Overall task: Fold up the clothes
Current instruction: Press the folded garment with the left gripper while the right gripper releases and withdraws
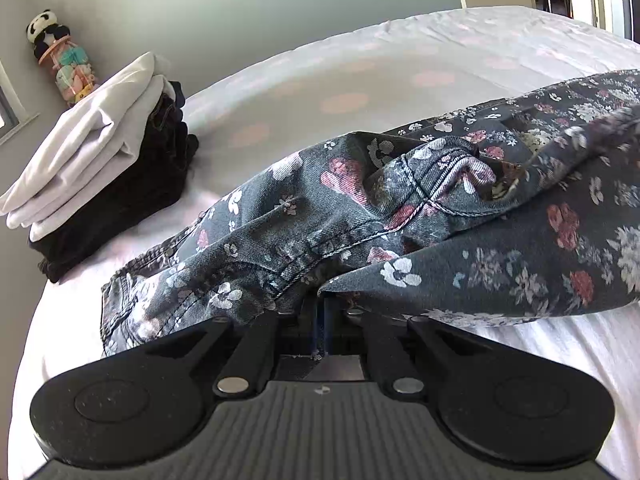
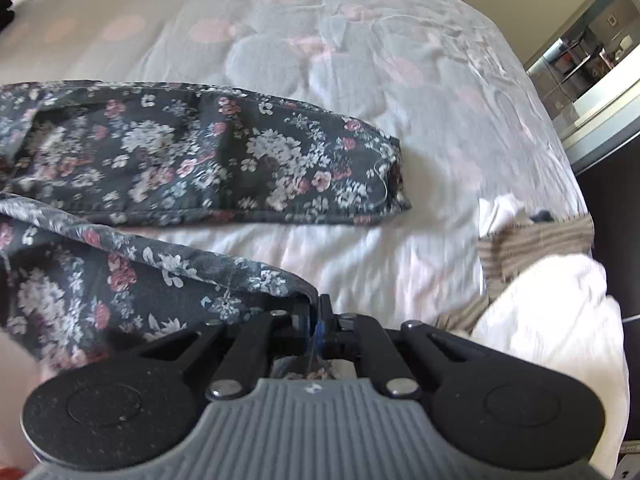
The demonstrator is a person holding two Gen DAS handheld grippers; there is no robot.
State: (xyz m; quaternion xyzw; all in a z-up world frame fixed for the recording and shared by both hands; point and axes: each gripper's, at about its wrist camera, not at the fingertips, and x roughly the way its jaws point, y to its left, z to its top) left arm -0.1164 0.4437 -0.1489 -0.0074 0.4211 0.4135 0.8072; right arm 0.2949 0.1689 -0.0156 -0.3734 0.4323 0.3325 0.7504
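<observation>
Dark floral jeans (image 1: 360, 208) lie on a white bed (image 1: 360, 60). In the left wrist view the waistband and crotch bunch up in front of my left gripper (image 1: 322, 300), which is shut on the fabric near the crotch. In the right wrist view one leg (image 2: 224, 156) lies flat across the bed (image 2: 380, 256) with its hem at the right. My right gripper (image 2: 316, 308) is shut on the edge of the nearer leg (image 2: 100, 280), lifted slightly off the sheet.
A stack of folded white and black clothes (image 1: 100, 168) sits at the bed's far left corner. A panda toy jar (image 1: 60, 56) stands behind it. A pile of white and striped brown laundry (image 2: 552, 280) lies at the bed's right edge.
</observation>
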